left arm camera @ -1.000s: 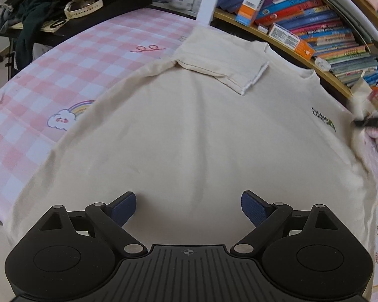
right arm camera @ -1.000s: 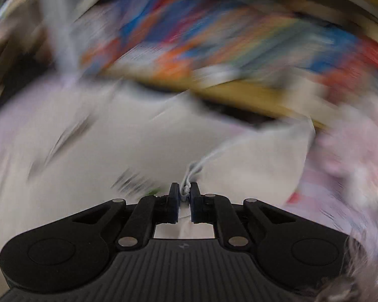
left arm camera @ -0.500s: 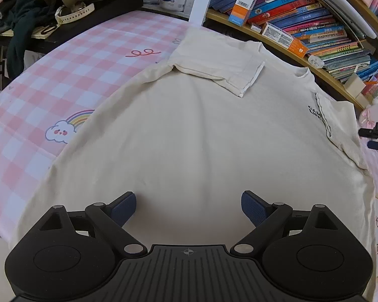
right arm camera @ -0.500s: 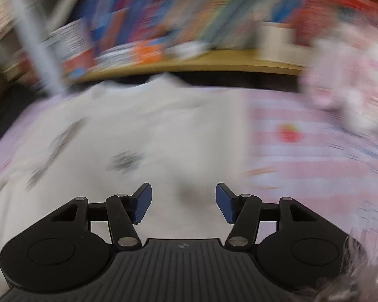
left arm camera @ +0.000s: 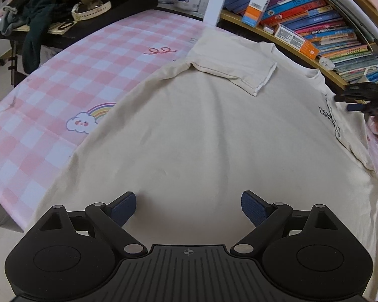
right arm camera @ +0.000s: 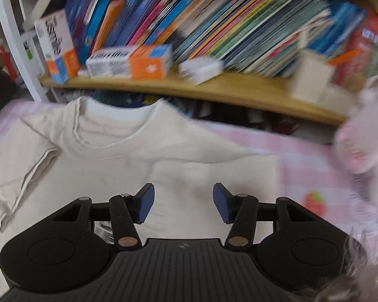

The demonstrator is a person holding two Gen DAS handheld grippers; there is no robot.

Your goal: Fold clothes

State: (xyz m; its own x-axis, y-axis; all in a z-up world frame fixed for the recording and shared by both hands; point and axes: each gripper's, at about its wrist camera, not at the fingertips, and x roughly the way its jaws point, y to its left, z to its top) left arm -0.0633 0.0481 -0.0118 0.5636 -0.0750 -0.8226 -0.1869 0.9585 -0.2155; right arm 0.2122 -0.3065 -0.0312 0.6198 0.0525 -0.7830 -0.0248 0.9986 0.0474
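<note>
A cream T-shirt (left arm camera: 214, 130) lies spread flat on the pink checked cloth (left arm camera: 63, 80). Its far-left sleeve (left arm camera: 239, 68) is folded inward, and so is the right sleeve (left arm camera: 350, 130) by the black print. My left gripper (left arm camera: 189, 207) hovers open over the shirt's near part, holding nothing. In the right wrist view my right gripper (right arm camera: 183, 202) stands open above the folded right sleeve (right arm camera: 214, 176), below the collar (right arm camera: 108, 141). Its jaws are closing and nothing is between them. The left wrist view shows my right gripper (left arm camera: 342, 102) at the shirt's right edge.
A wooden shelf (right arm camera: 189, 88) packed with books and boxes runs along the far side. Dark clothes (left arm camera: 37, 7) are piled on a black table at the far left. A pink plush toy (right arm camera: 365, 138) sits right of the shirt.
My right gripper let go of the right sleeve and opened; the sleeve now lies folded on the shirt. The gripper then swung down toward the collar area. My left gripper stayed put.
</note>
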